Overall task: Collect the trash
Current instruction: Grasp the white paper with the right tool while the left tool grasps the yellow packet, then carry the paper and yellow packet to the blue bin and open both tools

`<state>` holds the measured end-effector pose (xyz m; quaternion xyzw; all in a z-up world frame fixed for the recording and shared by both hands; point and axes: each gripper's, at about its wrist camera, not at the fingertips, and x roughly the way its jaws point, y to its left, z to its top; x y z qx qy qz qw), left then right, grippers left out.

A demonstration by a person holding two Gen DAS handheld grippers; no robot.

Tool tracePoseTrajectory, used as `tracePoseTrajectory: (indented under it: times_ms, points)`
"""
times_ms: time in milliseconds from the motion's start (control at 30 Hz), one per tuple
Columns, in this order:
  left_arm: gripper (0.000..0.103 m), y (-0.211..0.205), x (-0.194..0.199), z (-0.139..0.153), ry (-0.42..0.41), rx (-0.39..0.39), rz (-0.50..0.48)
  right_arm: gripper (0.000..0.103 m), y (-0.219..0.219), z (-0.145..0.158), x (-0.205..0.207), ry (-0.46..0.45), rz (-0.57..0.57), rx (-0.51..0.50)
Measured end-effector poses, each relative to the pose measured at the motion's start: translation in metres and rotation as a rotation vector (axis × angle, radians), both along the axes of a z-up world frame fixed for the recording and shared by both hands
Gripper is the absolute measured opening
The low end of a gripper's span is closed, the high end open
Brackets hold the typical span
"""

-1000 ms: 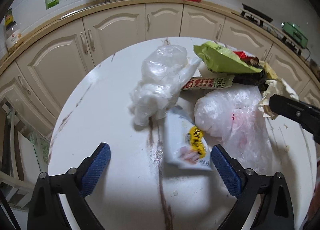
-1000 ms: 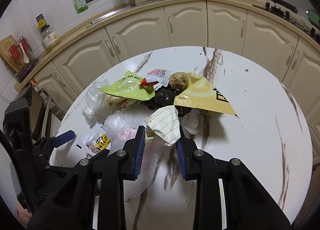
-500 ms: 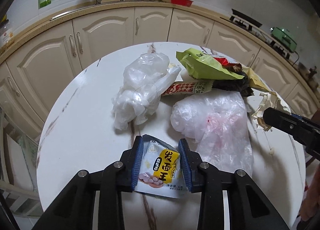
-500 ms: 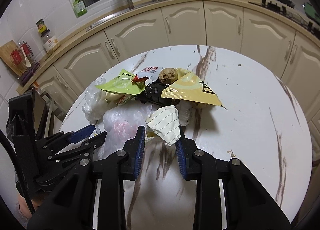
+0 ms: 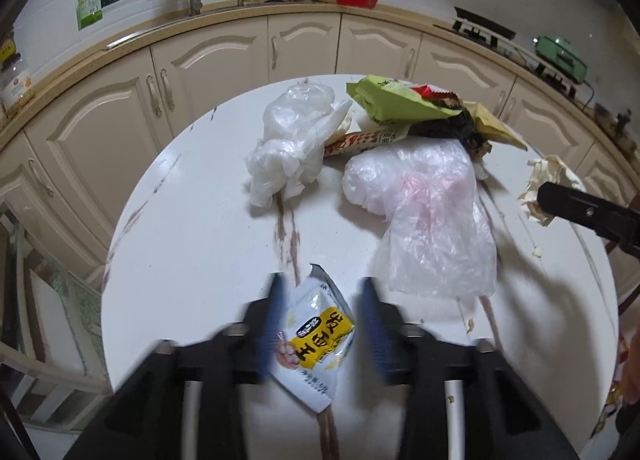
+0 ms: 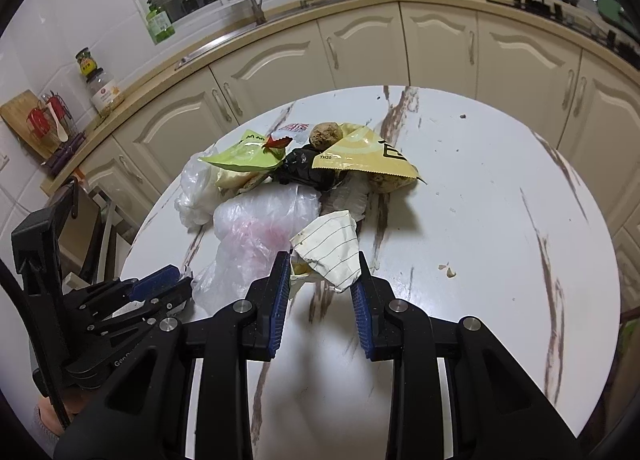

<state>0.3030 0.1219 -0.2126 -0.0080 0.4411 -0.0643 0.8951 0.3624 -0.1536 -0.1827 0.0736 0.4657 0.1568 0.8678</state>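
A white snack wrapper with a yellow label [image 5: 316,340] lies tilted at the near edge of the round marble table [image 5: 192,240]. It sits between the blurred fingers of my left gripper [image 5: 321,288], whose jaws are opening, and the pads stand off it. My right gripper [image 6: 323,260] is shut on a crumpled lined paper [image 6: 328,248], held just in front of the trash pile. In the pile are a pink-tinted plastic bag [image 6: 256,232], a green bag [image 6: 244,154], a yellow bag [image 6: 368,156] and a black bag [image 6: 304,170].
A crumpled clear bag [image 5: 296,140] and a red-printed wrapper [image 5: 364,140] lie at the far left of the pile. Crumbs [image 6: 448,270] dot the table's right side. Cream cabinets [image 6: 360,44] curve behind the table. A chair frame [image 5: 36,300] stands at the left.
My left gripper closed around the snack wrapper, drew it to the near edge, and its jaws have since spread. The right gripper drew the lined paper back from the pile.
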Motion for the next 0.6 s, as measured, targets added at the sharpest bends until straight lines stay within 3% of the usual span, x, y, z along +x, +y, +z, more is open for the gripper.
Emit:
tracePoseTrajectory:
  times_ms: [33,133,233,267,300,400,500,567,600]
  points:
    - [0.085,-0.002,-0.001,0.001,-0.009,0.014,0.018,0.028,0.001,0.001,-0.001,-0.002,0.002,0.0]
    - [0.088,-0.013,-0.008,0.002,-0.019,0.026,0.019,0.028,0.001,0.003,-0.006,-0.007,0.007,-0.002]
    - [0.075,-0.012,-0.014,-0.006,-0.003,0.028,0.01,0.028,-0.001,0.004,-0.009,-0.006,0.004,-0.001]
    - [0.061,-0.011,-0.015,-0.003,-0.016,0.028,0.012,0.028,-0.002,0.004,-0.009,-0.005,0.002,0.0]
    - [0.055,-0.01,-0.017,-0.001,-0.024,0.023,0.016,0.028,-0.002,0.004,-0.011,-0.006,0.002,0.001]
    - [0.048,-0.005,-0.017,0.002,-0.024,0.0,0.016,0.028,-0.002,0.006,-0.013,-0.011,0.004,0.003]
    - [0.035,-0.004,-0.019,0.005,-0.027,-0.035,0.003,0.028,-0.002,0.009,-0.017,-0.02,0.008,0.001]
    - [0.013,-0.006,-0.024,0.011,-0.035,-0.042,-0.009,0.028,-0.003,0.011,-0.019,-0.027,0.004,0.001]
    - [0.012,-0.009,-0.024,0.012,-0.029,-0.046,-0.014,0.028,-0.005,0.013,-0.021,-0.03,-0.001,0.002]
